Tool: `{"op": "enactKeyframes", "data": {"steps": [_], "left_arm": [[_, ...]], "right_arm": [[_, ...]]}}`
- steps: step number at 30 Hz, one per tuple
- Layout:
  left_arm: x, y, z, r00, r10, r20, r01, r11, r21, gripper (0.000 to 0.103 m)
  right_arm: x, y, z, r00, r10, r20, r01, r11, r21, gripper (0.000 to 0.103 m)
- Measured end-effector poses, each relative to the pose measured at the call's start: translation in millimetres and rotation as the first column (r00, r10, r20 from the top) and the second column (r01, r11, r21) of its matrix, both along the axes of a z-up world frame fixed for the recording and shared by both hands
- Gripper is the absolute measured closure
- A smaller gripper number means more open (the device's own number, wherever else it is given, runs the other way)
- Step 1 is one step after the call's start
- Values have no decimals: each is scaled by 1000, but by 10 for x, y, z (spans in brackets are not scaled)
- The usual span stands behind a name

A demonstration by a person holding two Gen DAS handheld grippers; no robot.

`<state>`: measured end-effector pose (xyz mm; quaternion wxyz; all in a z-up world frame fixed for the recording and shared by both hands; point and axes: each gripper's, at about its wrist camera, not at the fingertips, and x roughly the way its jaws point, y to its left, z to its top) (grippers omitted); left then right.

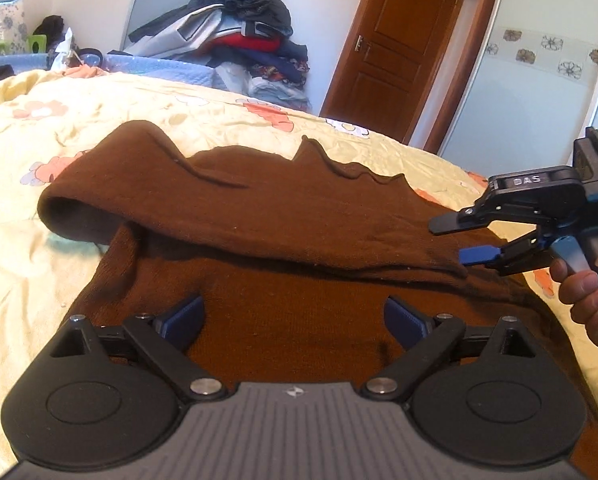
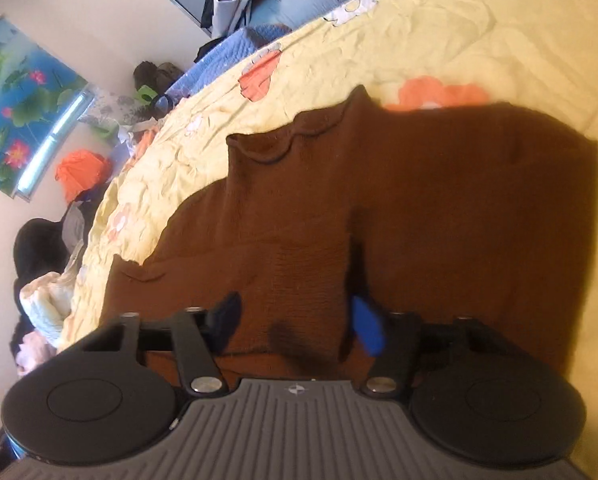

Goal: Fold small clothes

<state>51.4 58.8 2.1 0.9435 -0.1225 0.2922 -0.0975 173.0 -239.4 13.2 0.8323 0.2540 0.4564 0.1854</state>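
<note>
On yellow floral bedspread (image 1: 147, 120) — brown sweater (image 1: 283, 216) spread flat, one sleeve (image 1: 147, 184) folded across body. Left gripper (image 1: 295, 316) low over sweater's near part, jaws wide apart, nothing between. Right gripper (image 1: 451, 242) at sweater's right edge — jaws apart, fabric edge between them, not pinched. Clothes pile (image 1: 239, 36) beyond bed.

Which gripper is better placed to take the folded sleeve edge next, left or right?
Right. In the left wrist view the right gripper is open right at the sleeve edge on the sweater; the left gripper is open over the flat body, short of the fold.
</note>
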Motion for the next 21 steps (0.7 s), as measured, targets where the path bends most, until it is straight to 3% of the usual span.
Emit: {"op": "enactKeyframes", "data": {"steps": [1,3,5,9,13,15,17,21], "left_arm": [[1,-3,-3,1000,1,0,-1,1000,-2,6],[-8,-6,-2,1000,0,1,0,1000,-2,6],[-14,-7,1,1000,-1,3,1,1000,-5,6],[-26,3,6,1000,0,15,1,1000,-14,6],[-42,-16,13,1000,-3,28,3,1000,-4,6],[-45,-31,16,999,-6,32,6,1000,0,6],[-42,-37,19,999,-6,31,6,1000,1,6],[-125,-13,104,998,12,64,-12,1000,1,6]], "right_arm": [[20,20,-6,1000,-6,-5,6,1000,6,66],[63,45,-35,1000,1,-25,-1,1000,-8,88],[40,109,-12,1000,19,-12,-19,999,-35,88],[-143,43,494,988,65,140,-75,995,69,88],[-248,-431,897,971,14,237,-32,997,72,88],[-244,-778,869,975,-57,213,47,998,52,88],[-211,-1052,658,983,-118,139,116,993,27,88],[-231,-1159,123,987,-156,25,157,986,-48,88]]}}
